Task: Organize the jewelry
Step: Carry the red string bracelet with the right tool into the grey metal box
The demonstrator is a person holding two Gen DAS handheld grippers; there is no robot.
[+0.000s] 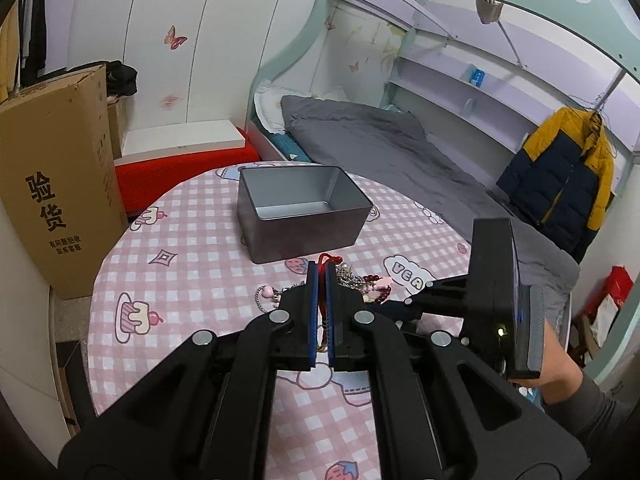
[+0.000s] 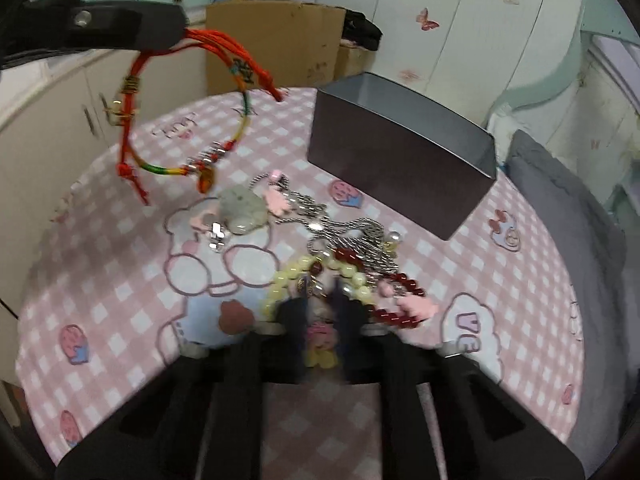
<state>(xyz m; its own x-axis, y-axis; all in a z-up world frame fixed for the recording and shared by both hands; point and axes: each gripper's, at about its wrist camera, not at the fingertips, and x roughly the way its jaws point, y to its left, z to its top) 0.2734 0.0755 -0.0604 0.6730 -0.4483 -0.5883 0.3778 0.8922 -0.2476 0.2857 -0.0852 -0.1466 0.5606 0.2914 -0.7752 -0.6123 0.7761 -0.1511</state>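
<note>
Bed (image 1: pixel 380 140) with grey cover along the far wall; yellow-and-navy jacket (image 1: pixel 560 184) hanging at its right. Tall cardboard box (image 1: pixel 60 184) at the left of the surface.

Surface (image 1: pixel 192 240): round, pink checked cloth with cartoon prints.

Metal tin (image 1: pixel 300 216): rectangular, grey, lid off, nothing visible inside. Stands on the far half of the surface, just beyond the jewelry.

Left gripper (image 1: pixel 321 280): jaws closed, blue pads nearly together, clamped on red cord. Seen from the right wrist view, a red cord bracelet (image 2: pixel 176 136) hangs from its tip, clear of the cloth: red braid, a multicoloured stretch, small silver beads, knotted tails dangling.

Right gripper (image 2: pixel 320 312): tilted down into the near edge of the pile. Fingers blurred, a narrow gap seeming to show between them; the jaws read as closed. Yellow beads and a pink piece lie between the fingers, but whether they are pinched I cannot tell.

Jewelry pile (image 2: pixel 340 248): mid-surface, between the tin and the right gripper. Silver chains (image 2: pixel 360 236) tangled on top, dark red bead strand (image 2: pixel 400 304) to the right, pale yellow bead strand (image 2: pixel 288 280) nearest the gripper. Pale green stone pendant (image 2: pixel 242 208) lies left of the pile, small pink charms beside it.
</note>
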